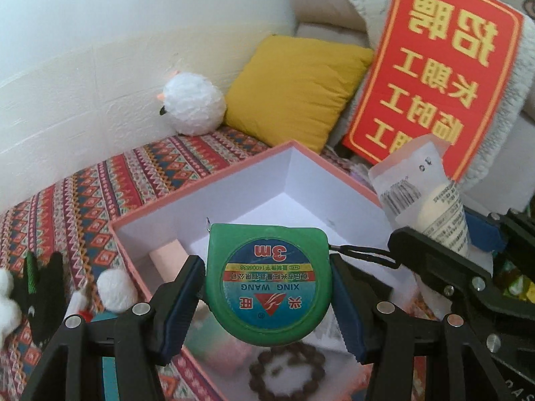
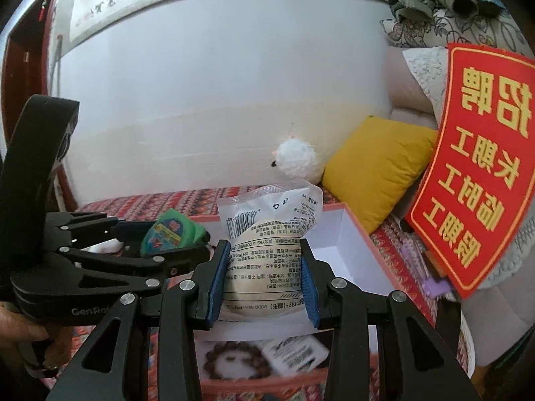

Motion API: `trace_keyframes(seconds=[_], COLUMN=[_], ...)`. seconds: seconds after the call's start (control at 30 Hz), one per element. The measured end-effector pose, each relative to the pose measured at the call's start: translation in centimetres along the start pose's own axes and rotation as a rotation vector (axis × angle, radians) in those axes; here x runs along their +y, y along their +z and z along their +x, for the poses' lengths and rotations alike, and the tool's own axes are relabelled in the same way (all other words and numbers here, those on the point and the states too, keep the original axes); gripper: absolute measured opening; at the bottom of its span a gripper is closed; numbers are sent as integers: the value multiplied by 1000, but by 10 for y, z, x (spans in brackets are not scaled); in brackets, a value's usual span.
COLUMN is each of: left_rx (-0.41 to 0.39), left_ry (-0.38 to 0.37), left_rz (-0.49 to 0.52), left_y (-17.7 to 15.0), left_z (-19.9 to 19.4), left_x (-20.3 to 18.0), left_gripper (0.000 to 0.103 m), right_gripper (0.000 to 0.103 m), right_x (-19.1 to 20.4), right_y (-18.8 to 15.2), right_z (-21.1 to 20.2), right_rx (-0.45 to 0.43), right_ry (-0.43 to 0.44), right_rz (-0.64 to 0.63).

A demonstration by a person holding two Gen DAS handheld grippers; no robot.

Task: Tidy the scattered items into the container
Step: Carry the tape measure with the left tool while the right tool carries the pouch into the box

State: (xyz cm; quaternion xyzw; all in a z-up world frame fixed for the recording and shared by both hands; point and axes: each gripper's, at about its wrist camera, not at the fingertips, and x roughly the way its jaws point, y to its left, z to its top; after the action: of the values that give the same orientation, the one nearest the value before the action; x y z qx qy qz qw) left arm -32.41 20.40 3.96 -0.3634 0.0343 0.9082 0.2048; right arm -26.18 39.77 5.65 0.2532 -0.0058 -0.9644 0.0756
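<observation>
My left gripper (image 1: 265, 267) is shut on a green 3m tape measure (image 1: 267, 287), held above the open pink box (image 1: 200, 185) with a white inside. A brown bead bracelet (image 1: 287, 374) and a pink block (image 1: 169, 254) lie in the box. My right gripper (image 2: 264, 247) is shut on a clear packet holding a round beige puff (image 2: 267, 267), also over the box (image 2: 364, 237). In the right wrist view the tape measure (image 2: 170, 230) shows to the left, with the bracelet (image 2: 234, 361) and a white card (image 2: 294, 354) below. The packet (image 1: 434, 200) appears at the right of the left wrist view.
The box sits on a patterned cloth (image 1: 83, 200) against a white wall. Behind it are a yellow cushion (image 1: 297, 90), a white fluffy toy (image 1: 192, 103) and a red sign (image 1: 434, 77). A black and white plush (image 1: 40, 287) lies left of the box. A hand (image 2: 20, 330) holds the left gripper.
</observation>
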Motion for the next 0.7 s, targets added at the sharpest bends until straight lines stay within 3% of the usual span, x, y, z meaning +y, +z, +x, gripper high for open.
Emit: trace_keyframes(seconds=[0.17, 0.27, 0.3, 0.33, 0.43, 0.7], left_rx=[7, -4, -11, -18, -50, -90], left_ry=[18, 76, 75, 74, 44, 73], left_rz=[-22, -56, -74, -92, -131, -98], left_y=[18, 27, 29, 31, 33, 23], left_z=[31, 43, 43, 44, 34, -5], left_x=[15, 27, 32, 38, 50, 48], left_gripper=[62, 77, 88, 98, 101, 101], right_gripper=[44, 73, 86, 92, 94, 94], right_x=[-16, -26, -29, -34, -43, -21], right_y=[17, 20, 19, 18, 15, 8], right_z=[41, 57, 58, 59, 60, 28], right_rx=[-3, -1, -9, -18, -6, -12], right_ry=[-24, -82, -98, -104, -113, -109], right_rz=[5, 23, 38, 57, 90, 85])
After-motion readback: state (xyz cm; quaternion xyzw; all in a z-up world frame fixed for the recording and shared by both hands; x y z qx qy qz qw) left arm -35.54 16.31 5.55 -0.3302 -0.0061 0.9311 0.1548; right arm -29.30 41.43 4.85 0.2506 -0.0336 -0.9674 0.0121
